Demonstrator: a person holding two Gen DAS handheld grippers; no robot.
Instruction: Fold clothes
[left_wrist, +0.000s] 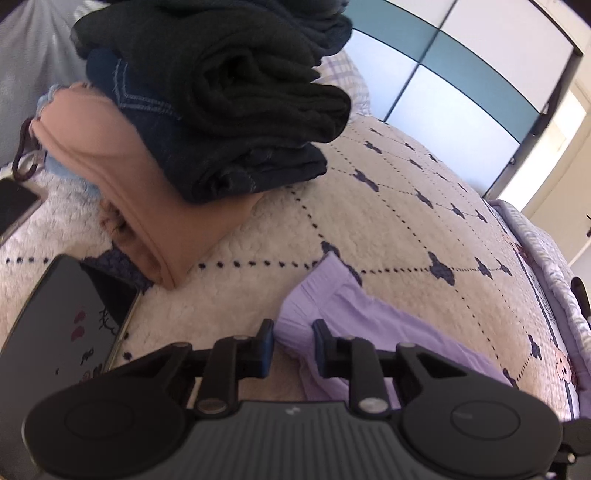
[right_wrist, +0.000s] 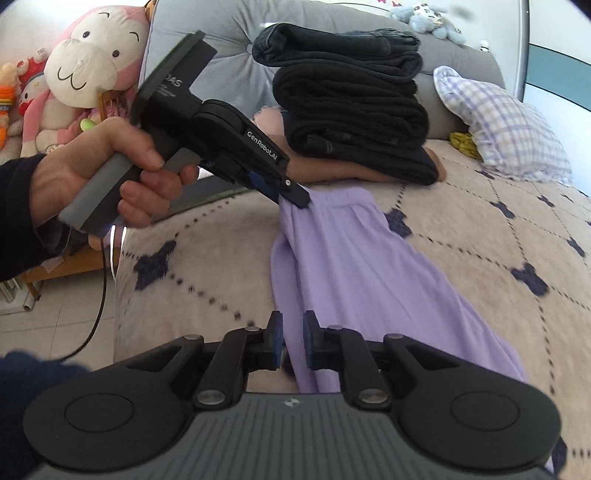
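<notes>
Grippers both low over a bed, each at one end of a lilac garment (right_wrist: 354, 266). Right gripper (right_wrist: 293, 341): jaws narrow, a fold of the lilac cloth's near edge running up between the pads; whether the pads pinch it cannot be told. Left gripper (left_wrist: 293, 345), seen from its own camera: jaws apart by a small gap, the gathered edge of the garment lying in and just beyond that gap, pads not clearly pressing.

Garment lies flat on the quilted bedspread (right_wrist: 480, 240), long and narrow. Its long axis runs from the right gripper away toward the headboard, gathered waistband at the far end. There the left gripper's tip meets the waistband's left corner, held by a hand (right_wrist: 110, 173) in a dark sleeve.

Left of that gripper, a dark phone (left_wrist: 62, 321) on the bedspread.

Beyond the waistband: stack of folded clothes (right_wrist: 354, 107), dark pieces over a tan one, near but apart from the lilac cloth.

Farther: checked pillow (right_wrist: 506, 122) at right, grey headboard (right_wrist: 221, 48), pink plush toy (right_wrist: 85, 70) at far left.
</notes>
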